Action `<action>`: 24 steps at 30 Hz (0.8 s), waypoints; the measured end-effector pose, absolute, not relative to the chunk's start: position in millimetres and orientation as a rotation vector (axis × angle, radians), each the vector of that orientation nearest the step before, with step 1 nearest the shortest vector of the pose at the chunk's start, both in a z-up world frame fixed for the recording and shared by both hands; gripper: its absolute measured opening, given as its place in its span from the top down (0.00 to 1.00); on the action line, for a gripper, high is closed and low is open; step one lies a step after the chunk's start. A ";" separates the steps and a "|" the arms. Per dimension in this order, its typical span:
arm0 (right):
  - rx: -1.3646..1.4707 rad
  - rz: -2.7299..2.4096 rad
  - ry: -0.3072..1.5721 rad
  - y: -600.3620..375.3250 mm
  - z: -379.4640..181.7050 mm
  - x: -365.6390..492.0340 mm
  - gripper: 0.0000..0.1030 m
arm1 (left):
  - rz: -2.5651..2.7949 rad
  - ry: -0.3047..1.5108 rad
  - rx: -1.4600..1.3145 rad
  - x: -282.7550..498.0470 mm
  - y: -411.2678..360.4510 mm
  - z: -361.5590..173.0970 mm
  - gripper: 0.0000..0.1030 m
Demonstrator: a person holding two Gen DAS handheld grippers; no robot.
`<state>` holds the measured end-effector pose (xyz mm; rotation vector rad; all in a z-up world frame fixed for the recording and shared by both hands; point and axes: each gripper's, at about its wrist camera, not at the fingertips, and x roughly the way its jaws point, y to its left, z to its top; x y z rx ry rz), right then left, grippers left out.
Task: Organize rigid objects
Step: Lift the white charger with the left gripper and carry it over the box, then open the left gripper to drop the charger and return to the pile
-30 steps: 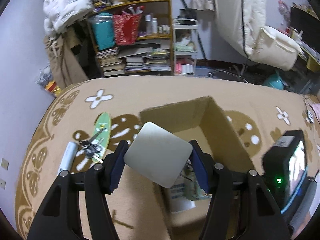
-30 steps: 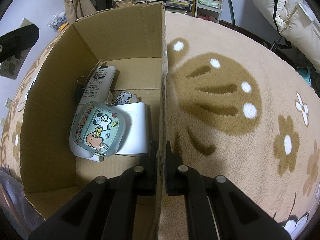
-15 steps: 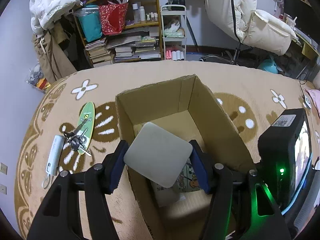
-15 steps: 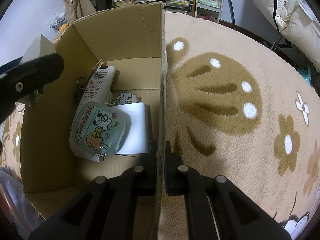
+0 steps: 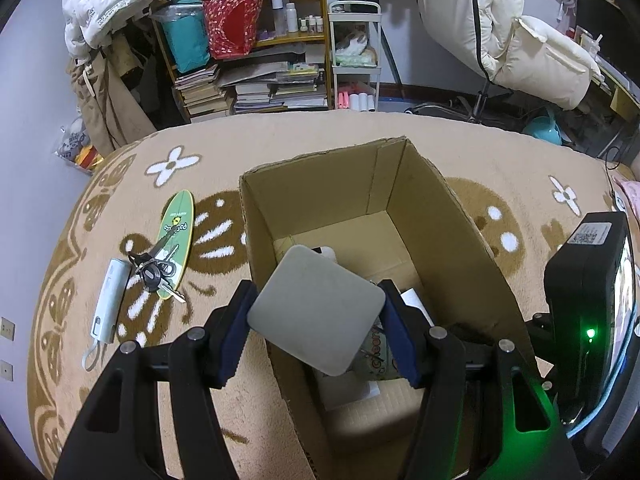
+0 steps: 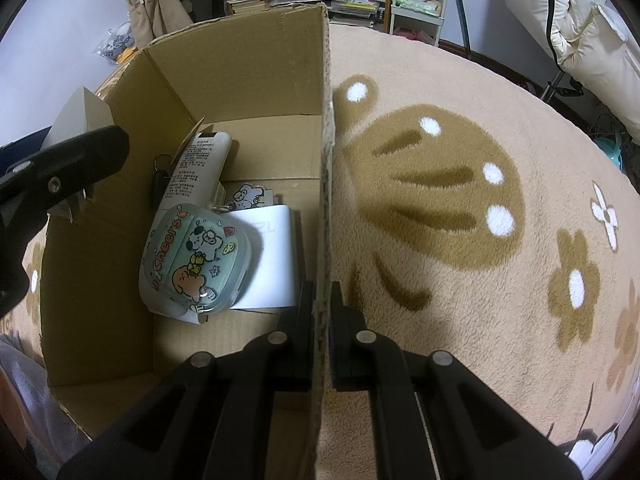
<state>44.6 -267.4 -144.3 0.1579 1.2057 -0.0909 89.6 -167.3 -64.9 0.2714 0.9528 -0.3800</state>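
My left gripper (image 5: pixel 318 314) is shut on a flat grey square pad (image 5: pixel 316 308), held over the left wall of the open cardboard box (image 5: pixel 384 184). The right wrist view shows that pad (image 6: pixel 80 116) and a left finger (image 6: pixel 64 168) at the box's left wall. My right gripper (image 6: pixel 322 304) is shut on the box's right wall (image 6: pixel 325 160). Inside the box lie a cartoon-print case (image 6: pixel 192 256), a white flat box (image 6: pixel 272 256), a white remote (image 6: pixel 196 168) and a black key fob (image 6: pixel 158 184).
On the rug left of the box lie a green surfboard-shaped piece (image 5: pixel 176 236), a bunch of keys (image 5: pixel 150 270) and a white stick-shaped device (image 5: pixel 108 300). Shelves of books (image 5: pixel 256 88), a white cart (image 5: pixel 354 52) and a cream chair (image 5: pixel 532 48) stand beyond the rug.
My left gripper has carried the grey pad rightward from beside the box to above its left wall. The right gripper stays clamped on the right wall.
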 end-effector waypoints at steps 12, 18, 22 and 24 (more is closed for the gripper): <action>0.159 -0.091 1.206 -267.2 -144.2 44.7 0.93 | -0.391 0.963 0.260 89.9 -165.0 -65.3 0.41; 0.161 -0.091 1.205 -266.8 -144.2 44.5 0.93 | -0.396 0.952 0.268 87.9 -164.6 -62.0 0.34; 0.163 -0.090 1.207 -268.0 -144.3 44.4 0.93 | -0.391 0.946 0.261 88.3 -160.8 -57.7 0.32; 0.162 -0.090 1.207 -268.0 -144.2 44.5 0.93 | -0.386 0.943 0.257 89.7 -158.7 -54.8 0.26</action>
